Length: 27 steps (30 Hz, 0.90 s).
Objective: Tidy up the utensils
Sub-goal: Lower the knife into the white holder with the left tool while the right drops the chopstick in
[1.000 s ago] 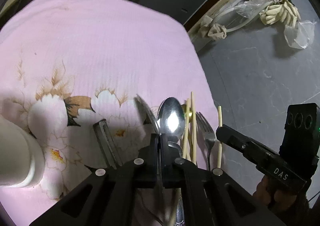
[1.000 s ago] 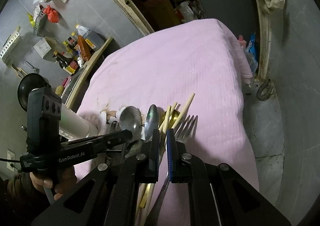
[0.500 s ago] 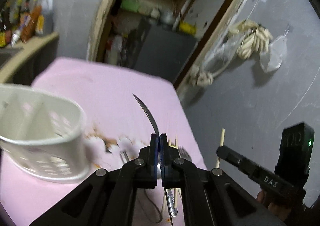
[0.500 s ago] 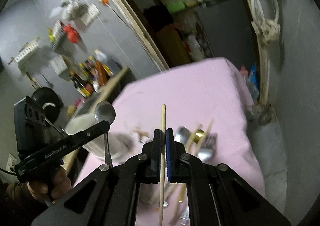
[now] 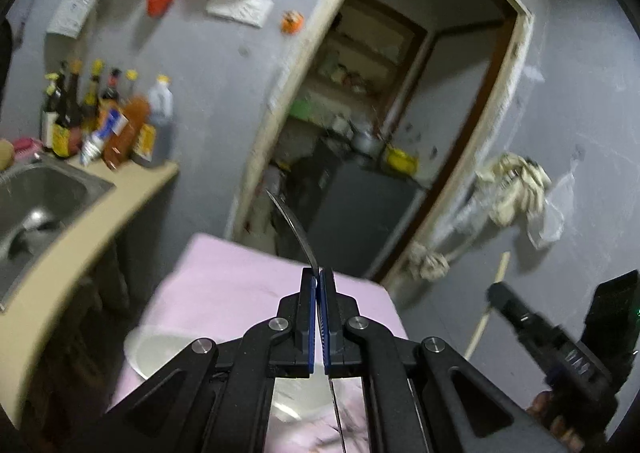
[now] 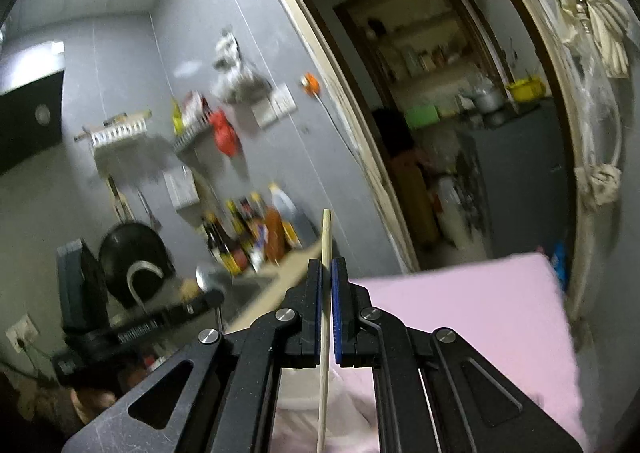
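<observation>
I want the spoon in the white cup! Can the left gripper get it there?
Probably yes. The left gripper is shut on the spoon, and the white holder sits just below it on the pink cloth, with nothing between. The right gripper stays off to the side.

Pink cloth [image 5: 224, 293] — grey wall [image 5: 224, 65] — blue gripper pads [image 6: 337, 317].

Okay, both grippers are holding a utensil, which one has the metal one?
The left gripper: it is shut on a spoon, a thin curved metal piece seen edge-on. The right gripper holds a straight pale wooden chopstick instead.
</observation>
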### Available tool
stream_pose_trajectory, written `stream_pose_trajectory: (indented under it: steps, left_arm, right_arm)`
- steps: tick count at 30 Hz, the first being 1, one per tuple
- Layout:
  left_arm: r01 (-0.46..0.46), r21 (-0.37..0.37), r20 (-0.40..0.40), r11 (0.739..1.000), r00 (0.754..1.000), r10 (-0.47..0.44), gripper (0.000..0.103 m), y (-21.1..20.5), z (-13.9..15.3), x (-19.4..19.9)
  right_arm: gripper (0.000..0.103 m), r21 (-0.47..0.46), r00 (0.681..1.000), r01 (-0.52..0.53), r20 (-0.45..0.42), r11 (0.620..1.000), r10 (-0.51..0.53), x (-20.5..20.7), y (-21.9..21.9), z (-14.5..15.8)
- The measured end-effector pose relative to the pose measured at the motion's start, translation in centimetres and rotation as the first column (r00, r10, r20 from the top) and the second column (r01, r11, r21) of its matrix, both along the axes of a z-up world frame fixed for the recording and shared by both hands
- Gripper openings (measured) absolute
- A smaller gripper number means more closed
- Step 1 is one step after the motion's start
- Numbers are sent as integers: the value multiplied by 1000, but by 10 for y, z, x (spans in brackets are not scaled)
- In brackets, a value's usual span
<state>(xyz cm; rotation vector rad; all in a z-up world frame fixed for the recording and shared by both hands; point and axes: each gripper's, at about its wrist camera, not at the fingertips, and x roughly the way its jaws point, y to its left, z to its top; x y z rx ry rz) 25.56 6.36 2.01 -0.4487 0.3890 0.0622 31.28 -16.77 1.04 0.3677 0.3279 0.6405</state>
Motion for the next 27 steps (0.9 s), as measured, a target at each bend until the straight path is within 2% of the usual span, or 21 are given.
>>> stream_pose_trajectory:
  steps: [5, 10, 20, 27]
  left_arm:
    - [-116, -8, 47, 993, 992, 116, 3, 55, -6, 3]
    - [-135, -7, 36, 991, 990, 136, 3, 81, -27, 17]
    - [-102, 81, 1, 992, 995, 102, 3, 75, -64, 26]
    - [-72, 124, -17, 990, 997, 74, 3, 69, -72, 25]
  right_arm:
    - [4, -14, 997, 71, 42, 997, -70, 7, 42, 5]
    - [4, -83, 992, 122, 38, 989, -120, 14, 69, -8]
    - [4, -168, 990, 137, -1, 976, -139, 26, 92, -46]
    - [4, -209, 990, 124, -38, 970, -135, 25, 98, -61]
